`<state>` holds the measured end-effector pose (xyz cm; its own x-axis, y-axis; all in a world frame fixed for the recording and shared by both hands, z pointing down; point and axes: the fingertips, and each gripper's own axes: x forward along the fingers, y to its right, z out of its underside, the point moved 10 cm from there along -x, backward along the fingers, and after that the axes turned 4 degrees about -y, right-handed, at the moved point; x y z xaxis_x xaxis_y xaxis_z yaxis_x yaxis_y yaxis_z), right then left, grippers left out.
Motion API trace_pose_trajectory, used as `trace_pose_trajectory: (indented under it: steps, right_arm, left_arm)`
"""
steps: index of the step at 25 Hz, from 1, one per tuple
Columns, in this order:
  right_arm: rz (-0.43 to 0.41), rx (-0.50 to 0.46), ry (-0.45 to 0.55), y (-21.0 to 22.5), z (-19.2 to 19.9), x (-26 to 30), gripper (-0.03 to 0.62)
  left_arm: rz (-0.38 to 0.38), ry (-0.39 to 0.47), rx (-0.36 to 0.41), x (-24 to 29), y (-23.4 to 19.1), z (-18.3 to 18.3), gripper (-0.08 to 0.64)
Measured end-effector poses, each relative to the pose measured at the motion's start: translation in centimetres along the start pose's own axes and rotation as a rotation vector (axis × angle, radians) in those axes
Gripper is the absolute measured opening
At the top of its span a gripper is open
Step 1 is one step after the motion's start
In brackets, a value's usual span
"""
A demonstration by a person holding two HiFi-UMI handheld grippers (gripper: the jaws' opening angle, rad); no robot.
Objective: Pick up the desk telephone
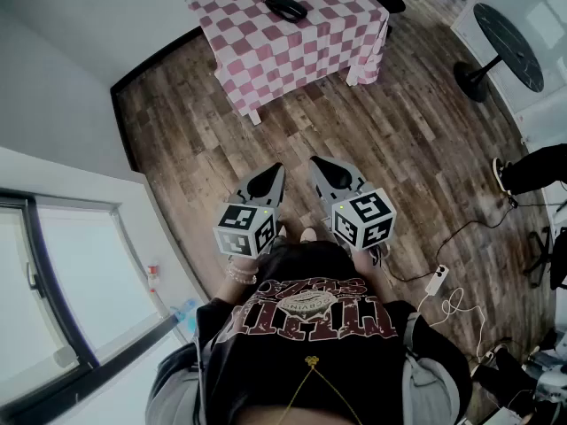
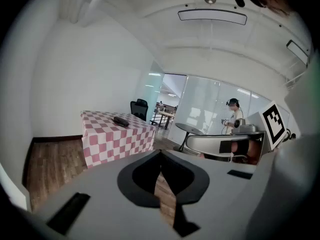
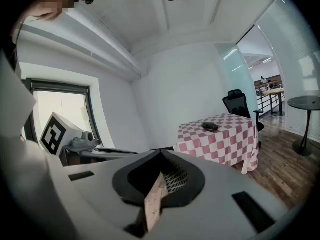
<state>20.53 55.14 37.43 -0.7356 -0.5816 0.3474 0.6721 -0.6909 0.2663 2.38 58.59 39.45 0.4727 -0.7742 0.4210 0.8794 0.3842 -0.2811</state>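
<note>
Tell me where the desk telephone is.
Head view, top centre: the desk telephone lies on the pink-checked table, toward its far side, across the wood floor ahead.

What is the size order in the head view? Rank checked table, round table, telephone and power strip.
1. checked table
2. round table
3. telephone and power strip look about alike, so they are left unranked.

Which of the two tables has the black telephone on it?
The square table under the pink-checked cloth holds the telephone; the round table is dark, on a pedestal.
</note>
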Motion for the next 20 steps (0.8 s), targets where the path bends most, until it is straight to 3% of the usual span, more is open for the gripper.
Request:
trace_pose_trajectory:
  steps: [6, 20]
  right_arm:
    - [-0.023, 0.052, 0.036, 1.8, 0.2, -0.8, 0.018]
    - [-0.029, 0.053, 0.017, 5.3, 0.2, -0.2, 0.018]
  left_arm:
    - [0.011, 0.004, 0.001, 1.4, 1.3, -0.1, 0.008]
    - [0.023, -0.021, -0.021, 5.0, 1.2, -0.4, 0.008]
